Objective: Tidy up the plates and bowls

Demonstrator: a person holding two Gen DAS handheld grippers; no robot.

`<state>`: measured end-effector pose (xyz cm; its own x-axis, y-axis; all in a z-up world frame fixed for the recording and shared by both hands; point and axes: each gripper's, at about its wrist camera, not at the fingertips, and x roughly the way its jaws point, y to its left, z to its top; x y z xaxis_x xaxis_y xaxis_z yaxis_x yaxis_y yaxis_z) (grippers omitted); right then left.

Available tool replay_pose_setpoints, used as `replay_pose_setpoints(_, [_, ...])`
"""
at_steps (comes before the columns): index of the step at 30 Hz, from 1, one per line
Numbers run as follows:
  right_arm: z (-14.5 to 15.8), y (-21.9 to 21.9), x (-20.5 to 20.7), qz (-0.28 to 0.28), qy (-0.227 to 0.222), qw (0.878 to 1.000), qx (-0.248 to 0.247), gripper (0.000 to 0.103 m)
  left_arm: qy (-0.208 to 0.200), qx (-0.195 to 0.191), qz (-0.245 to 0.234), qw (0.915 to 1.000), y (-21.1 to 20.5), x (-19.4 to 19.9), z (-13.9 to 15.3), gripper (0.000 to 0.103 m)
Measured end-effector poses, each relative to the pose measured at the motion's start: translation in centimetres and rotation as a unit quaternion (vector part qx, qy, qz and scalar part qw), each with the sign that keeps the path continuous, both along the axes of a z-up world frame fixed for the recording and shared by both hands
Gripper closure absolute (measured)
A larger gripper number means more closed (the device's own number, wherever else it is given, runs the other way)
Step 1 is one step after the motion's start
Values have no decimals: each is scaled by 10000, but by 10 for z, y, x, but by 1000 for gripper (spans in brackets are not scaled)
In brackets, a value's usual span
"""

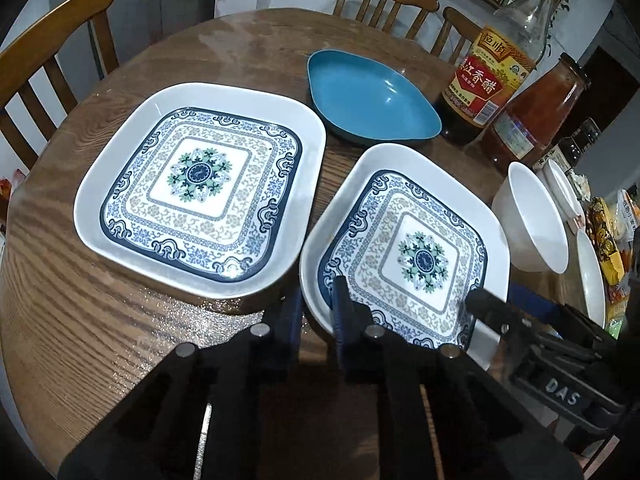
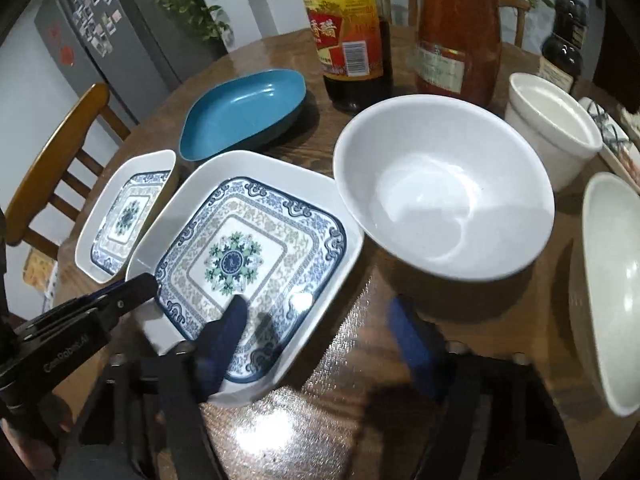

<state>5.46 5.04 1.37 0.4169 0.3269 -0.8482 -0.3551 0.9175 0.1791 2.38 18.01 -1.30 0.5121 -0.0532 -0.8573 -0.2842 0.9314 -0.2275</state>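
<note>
Two square white plates with blue patterns lie on the round wooden table. The far one (image 1: pixel 200 188) (image 2: pixel 124 216) lies flat to the left. The near one (image 1: pixel 408 252) (image 2: pixel 248 264) is tilted. My left gripper (image 1: pixel 316 304) straddles its near left rim, one finger inside the plate and one outside, close on the rim. My right gripper (image 2: pixel 324 320) is open, its left finger (image 2: pixel 228 328) over the same plate. A white bowl (image 2: pixel 440 188) (image 1: pixel 532 220) and a blue dish (image 1: pixel 372 100) (image 2: pixel 240 112) stand behind.
A vinegar bottle (image 1: pixel 496 64), a red sauce bottle (image 1: pixel 536 116) and a small dark bottle (image 2: pixel 564 52) stand at the back right. A white cup (image 2: pixel 552 128) and another white bowl (image 2: pixel 612 292) sit at right. Wooden chairs (image 1: pixel 52 80) ring the table.
</note>
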Motion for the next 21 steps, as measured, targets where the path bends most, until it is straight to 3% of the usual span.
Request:
replay_pose_setpoints(2, [1,1,2,117,51,9999,97,71,9,32,-37,10000,1,-2,0,90])
replay_pose_setpoints(5, [1,-5,1,134,119,9998,65,84,45,68,-70,9999,1,-4,1,90])
replay_pose_setpoints(14, [18,-33,-46,581,215,9980,135,84,22,34,-383,9993,-29,-73,12,89])
replay_pose_setpoints(21, [8,-62,-70,471,578,9972,-47,84,163,-54,-735,9971,-62,-105,5,87])
